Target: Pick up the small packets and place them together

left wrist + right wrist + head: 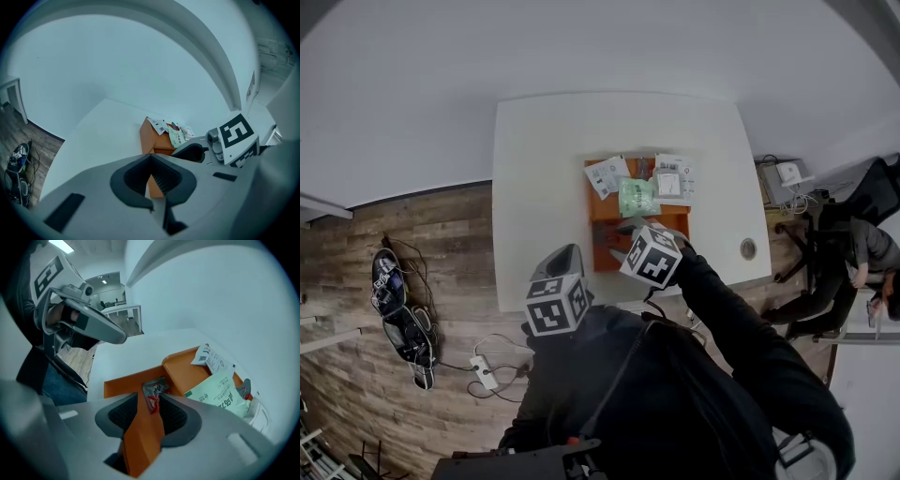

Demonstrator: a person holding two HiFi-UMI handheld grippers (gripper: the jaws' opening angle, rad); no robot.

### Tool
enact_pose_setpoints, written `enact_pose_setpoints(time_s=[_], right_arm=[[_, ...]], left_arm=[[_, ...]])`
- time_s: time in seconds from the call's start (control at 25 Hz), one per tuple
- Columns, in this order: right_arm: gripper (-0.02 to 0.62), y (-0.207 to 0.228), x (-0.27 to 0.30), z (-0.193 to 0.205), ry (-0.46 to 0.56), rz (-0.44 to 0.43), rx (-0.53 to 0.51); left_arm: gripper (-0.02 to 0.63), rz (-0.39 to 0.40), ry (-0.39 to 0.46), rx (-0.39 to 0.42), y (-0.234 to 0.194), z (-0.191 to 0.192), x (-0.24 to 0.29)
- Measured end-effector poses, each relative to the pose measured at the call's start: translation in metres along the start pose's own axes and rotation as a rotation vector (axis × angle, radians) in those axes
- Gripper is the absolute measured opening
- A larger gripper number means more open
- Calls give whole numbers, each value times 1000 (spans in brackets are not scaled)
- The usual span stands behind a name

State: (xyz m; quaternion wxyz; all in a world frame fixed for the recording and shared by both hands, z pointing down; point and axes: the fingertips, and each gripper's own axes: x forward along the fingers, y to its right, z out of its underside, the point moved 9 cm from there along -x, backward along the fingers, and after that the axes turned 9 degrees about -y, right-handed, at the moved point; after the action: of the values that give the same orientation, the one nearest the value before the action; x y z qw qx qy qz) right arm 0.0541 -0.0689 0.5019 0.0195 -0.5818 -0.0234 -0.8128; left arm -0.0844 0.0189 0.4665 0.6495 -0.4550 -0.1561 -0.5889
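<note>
Left gripper (566, 255) is held low near the body, pointing to 12 o'clock, jaws closed tip to tip. Right gripper (628, 228) sits at its 2 o'clock on the extended, dark-sleeved right arm (736, 342). It is pitched steeply down, jaws apart, with a small red packet (152, 397) between the tips.

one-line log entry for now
right gripper: open, around red packet in orange tray | left gripper: shut, empty | other packets: far compartment
</note>
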Motion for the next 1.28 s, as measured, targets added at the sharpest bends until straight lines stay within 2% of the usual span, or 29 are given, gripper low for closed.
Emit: enact_pose_setpoints(time_s=[0.2, 0.64, 1.08, 1.28], right_arm=[[121, 2, 15, 1, -13, 23, 67], [135, -1, 40, -6, -123, 104, 88], [135, 5, 40, -12, -185, 63, 171], [95, 4, 39, -11, -199, 26, 186]], left_arm=[[-2, 2, -9, 1, -2, 2, -1], [-2, 17, -27, 18, -13, -3, 0], [-2, 42, -32, 32, -11, -8, 5], [-2, 40, -28, 26, -12, -7, 4]])
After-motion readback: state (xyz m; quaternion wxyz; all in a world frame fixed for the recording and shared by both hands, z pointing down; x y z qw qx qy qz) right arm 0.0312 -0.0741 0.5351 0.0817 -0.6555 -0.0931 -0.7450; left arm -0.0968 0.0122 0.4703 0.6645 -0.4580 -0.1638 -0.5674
